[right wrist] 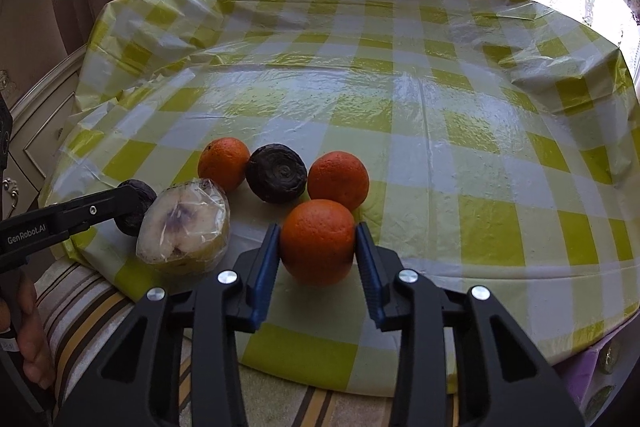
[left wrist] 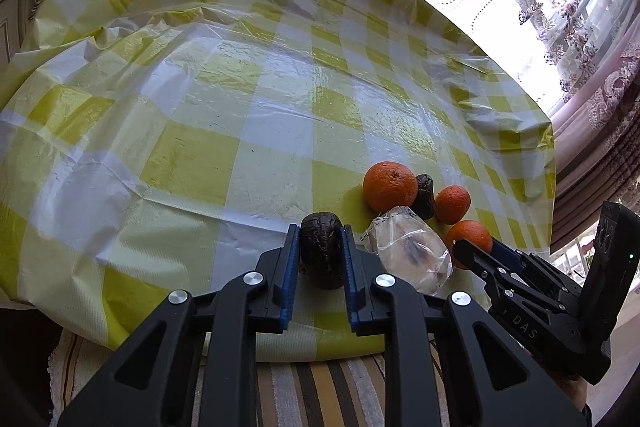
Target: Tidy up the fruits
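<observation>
left claw (left wrist: 320, 253) clamped on dark wrinkled fruit (left wrist: 322, 251); right claw (right wrist: 317, 245) pinching nearest orange (right wrist: 317, 242), on checked tablecloth (right wrist: 400, 115).

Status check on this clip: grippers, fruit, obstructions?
Left gripper shut on wrinkled dark fruit. Right gripper shut on nearest orange. Plastic-wrapped cut fruit sits between them.

Fruits clustered near table edge
Dark wrinkled fruit (left wrist: 322, 253) sat between left fingers; orange (right wrist: 317, 241) between right fingers; wrapped cut fruit (right wrist: 185, 225), two oranges, another dark fruit (right wrist: 276, 173) just beyond.
</observation>
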Demonstrator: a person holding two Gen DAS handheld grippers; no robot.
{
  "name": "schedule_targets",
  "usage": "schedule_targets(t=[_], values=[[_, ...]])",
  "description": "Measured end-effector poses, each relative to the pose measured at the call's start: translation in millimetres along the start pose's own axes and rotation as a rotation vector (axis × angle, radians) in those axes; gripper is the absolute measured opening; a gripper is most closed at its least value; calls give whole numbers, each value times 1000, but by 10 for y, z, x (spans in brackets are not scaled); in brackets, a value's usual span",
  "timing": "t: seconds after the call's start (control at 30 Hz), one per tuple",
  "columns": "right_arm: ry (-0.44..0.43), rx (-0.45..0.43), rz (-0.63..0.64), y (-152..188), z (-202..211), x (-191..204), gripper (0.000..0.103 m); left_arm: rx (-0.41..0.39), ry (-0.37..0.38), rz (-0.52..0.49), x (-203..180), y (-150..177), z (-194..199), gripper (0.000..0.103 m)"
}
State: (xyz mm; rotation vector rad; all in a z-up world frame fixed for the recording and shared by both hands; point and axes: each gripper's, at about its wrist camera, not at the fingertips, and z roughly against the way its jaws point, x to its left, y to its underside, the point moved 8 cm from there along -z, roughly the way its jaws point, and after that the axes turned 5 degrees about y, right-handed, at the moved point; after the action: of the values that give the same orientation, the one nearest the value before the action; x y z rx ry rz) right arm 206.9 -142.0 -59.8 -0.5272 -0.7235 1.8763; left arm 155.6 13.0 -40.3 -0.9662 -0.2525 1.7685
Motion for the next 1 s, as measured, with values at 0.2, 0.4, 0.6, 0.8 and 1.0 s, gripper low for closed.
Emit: schedule_targets(t=[0.2, 0.4, 0.6, 0.8, 1.0], values=[[-7, -8, -22, 82, 137, -53, 38, -48, -35, 0, 34, -29, 149, 18], [2, -18, -52, 167, 318, -160, 38, -96, -39, -48, -116, -51, 323, 18], [21, -25, -99, 273, 518, -386, 38, -104, -20, -106, -399, -33, 387, 18], [44, -35, -151, 346, 699, -682, 38, -96, -1, -158, -684, 11, 396, 18], [66, -50, -202, 432, 883, -1003, 38, -73, 26, -219, -995, 89, 333, 18]])
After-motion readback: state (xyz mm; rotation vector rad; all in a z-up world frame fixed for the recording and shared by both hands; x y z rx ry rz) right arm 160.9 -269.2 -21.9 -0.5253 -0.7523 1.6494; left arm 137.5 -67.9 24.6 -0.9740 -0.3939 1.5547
